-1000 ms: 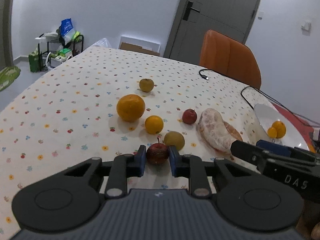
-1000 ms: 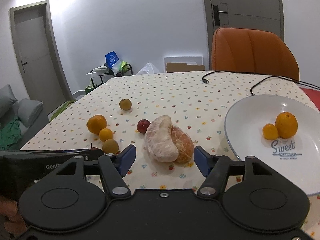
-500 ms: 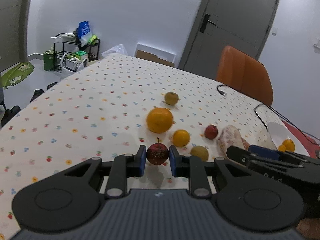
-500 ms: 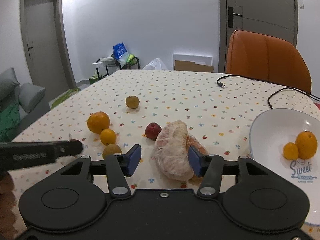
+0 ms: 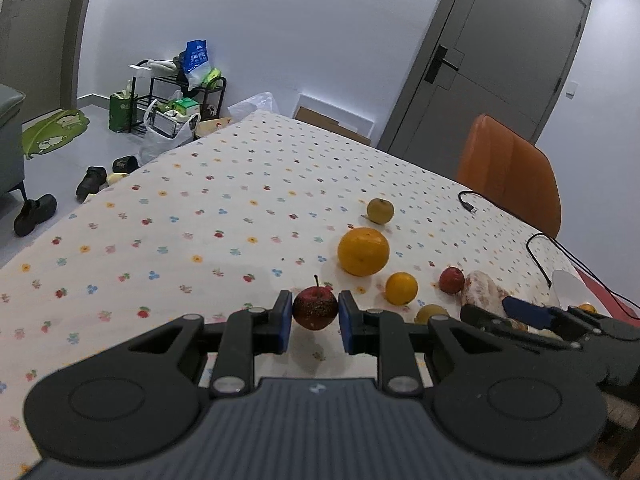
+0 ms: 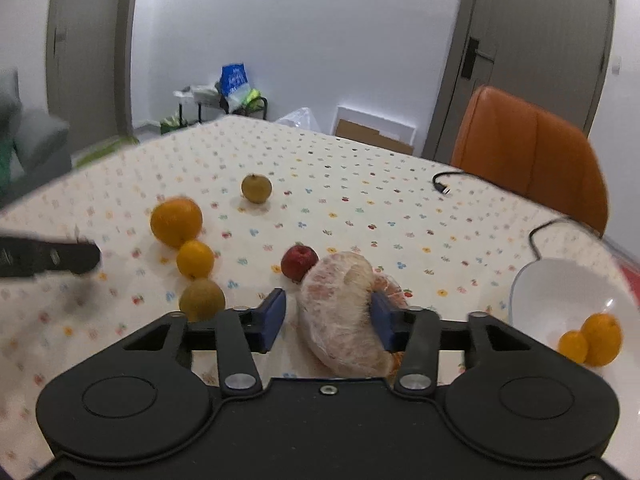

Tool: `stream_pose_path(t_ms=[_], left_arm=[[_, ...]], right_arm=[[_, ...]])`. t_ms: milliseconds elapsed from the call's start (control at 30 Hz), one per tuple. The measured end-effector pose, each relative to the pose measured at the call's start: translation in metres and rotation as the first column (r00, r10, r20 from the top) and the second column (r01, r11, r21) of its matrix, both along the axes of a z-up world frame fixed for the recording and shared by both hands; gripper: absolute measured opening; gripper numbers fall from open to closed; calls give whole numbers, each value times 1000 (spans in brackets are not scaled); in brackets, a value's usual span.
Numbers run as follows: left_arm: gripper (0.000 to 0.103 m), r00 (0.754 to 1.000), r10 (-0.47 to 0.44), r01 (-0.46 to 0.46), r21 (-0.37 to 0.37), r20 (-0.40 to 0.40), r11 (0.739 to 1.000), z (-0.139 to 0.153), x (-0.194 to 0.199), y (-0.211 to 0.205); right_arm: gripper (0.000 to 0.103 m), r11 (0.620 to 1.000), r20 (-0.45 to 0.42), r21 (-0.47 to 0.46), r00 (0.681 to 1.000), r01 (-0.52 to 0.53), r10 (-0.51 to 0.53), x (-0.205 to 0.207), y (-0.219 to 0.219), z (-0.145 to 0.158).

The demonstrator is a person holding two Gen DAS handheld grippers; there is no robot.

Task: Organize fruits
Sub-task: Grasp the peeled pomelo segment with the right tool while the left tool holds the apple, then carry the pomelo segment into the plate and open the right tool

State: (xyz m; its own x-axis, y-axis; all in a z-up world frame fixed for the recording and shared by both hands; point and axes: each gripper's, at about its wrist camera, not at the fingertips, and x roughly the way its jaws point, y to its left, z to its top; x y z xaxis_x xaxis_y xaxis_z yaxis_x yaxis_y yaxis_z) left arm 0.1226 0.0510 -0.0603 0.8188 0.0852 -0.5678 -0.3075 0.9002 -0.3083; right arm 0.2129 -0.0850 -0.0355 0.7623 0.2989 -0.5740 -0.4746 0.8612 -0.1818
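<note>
Left gripper (image 5: 315, 313) has lifted the apple (image 5: 315, 307) off the table, fingers clamped on it. Right gripper (image 6: 328, 320), fingers open, has closed in around the pomelo (image 6: 340, 320); next is probably the bowl (image 6: 560, 292).

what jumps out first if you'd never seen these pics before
The small red apple pinched between the blue pads of the left gripper, lifted off the flowered tablecloth. Next, the big peeled pomelo sitting between the right gripper's open fingers. Beyond lie loose oranges, with a white plate holding two more at far right.
</note>
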Motion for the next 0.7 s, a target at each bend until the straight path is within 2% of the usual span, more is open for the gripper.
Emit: stream_pose_path(t_ms=[133, 433, 700], left_arm=[[23, 1000, -4, 4, 6, 7, 1000, 2, -4, -1], [23, 999, -19, 18, 29, 26, 999, 11, -8, -12], [23, 995, -79, 76, 44, 66, 996, 24, -12, -39]], right_arm=[[36, 998, -41, 65, 999, -12, 15, -1, -7, 4], [36, 988, -25, 155, 1000, -3, 7, -21, -27, 20], [36, 968, -27, 245, 999, 49, -44, -40, -62, 39]])
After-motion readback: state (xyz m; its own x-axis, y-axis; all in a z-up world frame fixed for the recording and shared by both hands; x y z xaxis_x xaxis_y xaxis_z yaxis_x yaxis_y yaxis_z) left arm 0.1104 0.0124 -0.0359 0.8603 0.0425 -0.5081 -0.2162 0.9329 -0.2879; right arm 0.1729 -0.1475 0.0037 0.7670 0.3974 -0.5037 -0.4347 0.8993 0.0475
